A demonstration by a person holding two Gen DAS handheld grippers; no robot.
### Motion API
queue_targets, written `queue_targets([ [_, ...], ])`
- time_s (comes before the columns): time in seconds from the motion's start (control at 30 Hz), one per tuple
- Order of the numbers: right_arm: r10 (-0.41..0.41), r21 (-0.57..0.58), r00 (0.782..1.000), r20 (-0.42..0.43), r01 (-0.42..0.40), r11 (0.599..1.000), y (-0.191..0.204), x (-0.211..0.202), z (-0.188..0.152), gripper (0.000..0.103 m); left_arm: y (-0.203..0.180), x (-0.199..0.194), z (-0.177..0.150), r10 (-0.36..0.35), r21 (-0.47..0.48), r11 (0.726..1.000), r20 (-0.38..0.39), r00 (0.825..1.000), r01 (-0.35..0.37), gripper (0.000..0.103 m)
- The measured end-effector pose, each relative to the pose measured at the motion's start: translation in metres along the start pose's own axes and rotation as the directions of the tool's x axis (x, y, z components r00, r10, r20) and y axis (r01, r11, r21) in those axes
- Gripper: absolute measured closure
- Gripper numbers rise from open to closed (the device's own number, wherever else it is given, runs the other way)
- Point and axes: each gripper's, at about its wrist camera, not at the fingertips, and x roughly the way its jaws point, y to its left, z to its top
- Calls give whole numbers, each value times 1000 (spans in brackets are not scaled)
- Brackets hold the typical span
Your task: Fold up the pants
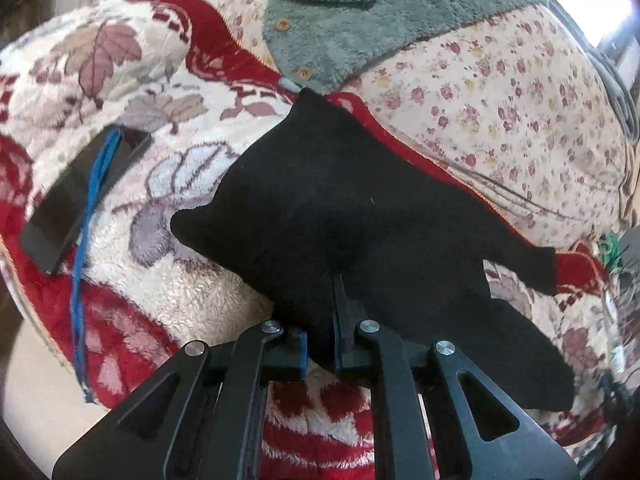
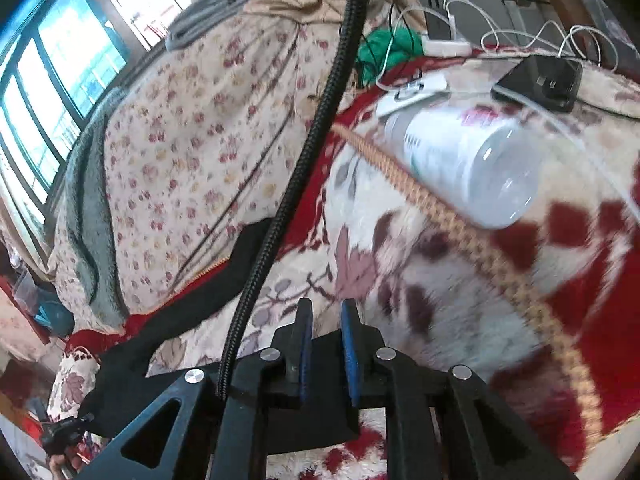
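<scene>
Pants [image 1: 360, 216], black and partly spread, lie on the red-and-cream floral blanket [image 1: 132, 152], one leg reaching far toward the green fleece jacket [image 1: 360, 12]. The left gripper [image 1: 320, 344] is clamped on the near edge of the pants. The right gripper [image 2: 326, 340] hangs over the blanket with fingers apart and nothing between them, a clear plastic bottle [image 2: 472, 160] lying far right.
</scene>
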Motion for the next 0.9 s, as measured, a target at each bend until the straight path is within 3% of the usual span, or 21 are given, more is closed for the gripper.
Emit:
queue_targets([
  [0.07, 15, -31, 998, -66, -17, 999, 4, 11, -2, 61, -2, -4, -2, 19, 7, 1000, 5, 1000, -19, 95],
  [0.3, 76, -183, 970, -232, -120, 976, 48, 61, -29, 61, 4, -21, -11, 40, -23, 999, 3, 999, -40, 95],
  [0.4, 74, -224, 951, -302, -146, 964, 62, 83, -45, 61, 4, -34, -14, 48, -27, 999, 27, 998, -47, 94],
  [0.5, 22, -234, 929, -369, -116, 965, 60, 107, -60, 61, -1, -51, -16, 73, -5, 997, 85, 994, -73, 93],
  [0.53, 27, -238, 934, -357, -118, 964, 60, 106, -61, 61, -2, -53, -15, 68, 0, 998, 93, 993, -68, 89],
  [0.6, 37, -233, 933, -359, -128, 964, 63, 105, -58, 60, -10, -57, -14, 17, 21, 1000, 91, 996, -19, 65],
  [0.67, 83, -197, 932, -352, -161, 967, 63, 104, -51, 60, -17, -55, -12, -29, 31, 999, 88, 996, 27, 55],
  [0.9, 167, -195, 931, -324, -238, 951, 95, 122, -17, 58, -58, -22, 9, -130, 89, 988, 15, 991, 128, 55],
])
